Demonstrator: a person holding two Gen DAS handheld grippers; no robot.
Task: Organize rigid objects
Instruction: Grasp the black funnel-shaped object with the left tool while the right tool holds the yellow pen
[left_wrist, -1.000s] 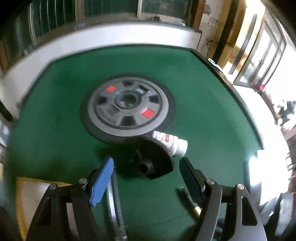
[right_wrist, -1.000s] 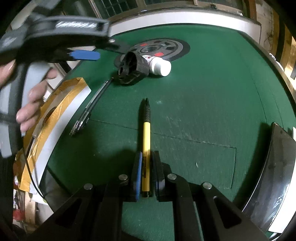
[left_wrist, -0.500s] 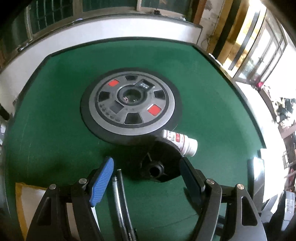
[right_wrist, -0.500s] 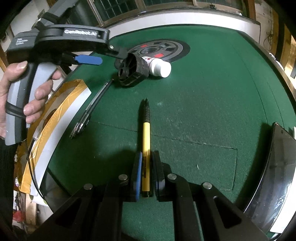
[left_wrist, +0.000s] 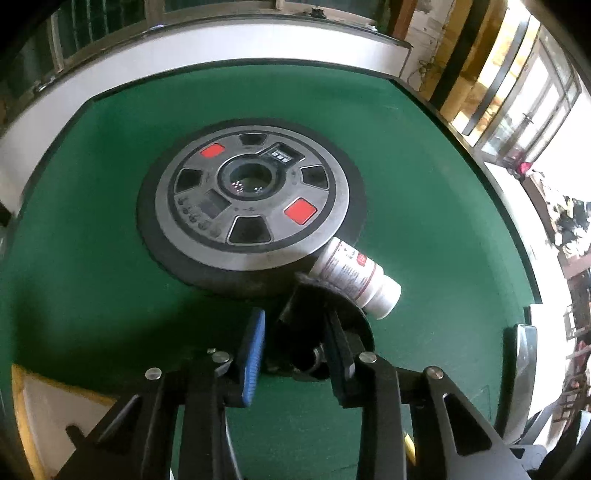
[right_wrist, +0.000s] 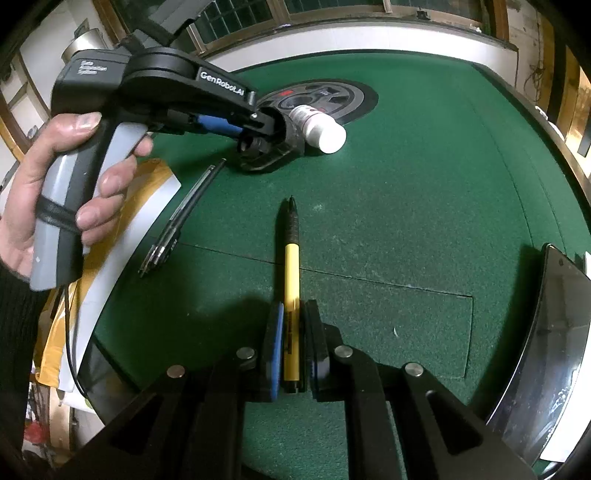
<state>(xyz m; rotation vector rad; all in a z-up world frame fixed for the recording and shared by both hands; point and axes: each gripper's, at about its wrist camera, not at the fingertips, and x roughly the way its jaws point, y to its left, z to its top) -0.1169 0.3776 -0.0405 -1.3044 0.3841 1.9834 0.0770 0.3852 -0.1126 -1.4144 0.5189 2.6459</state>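
Pens, a bottle and a black plastic part lie on the green felt table (right_wrist: 424, 206). The yellow pen (right_wrist: 291, 280) is pinched between the two fingers of the right gripper (right_wrist: 293, 343) — its back end sits in the grip and its black tip points away along the felt. The left gripper (left_wrist: 295, 347) has its fingers closed in around the black round part (left_wrist: 314, 314), one finger on each side of it; it looks like a firm hold, though the dark part hides where they touch. From the right wrist view, the left hand (right_wrist: 55, 192) holds that gripper's grey handle. The white bottle (left_wrist: 354, 277) lies on its side just behind the black part, touching it, with its cap pointing right. Its other end leans on the edge of the big grey round plate (left_wrist: 251, 199) in the middle of the table. A black pen (right_wrist: 184, 218) lies on the felt near the table's left edge — well apart from the yellow one.
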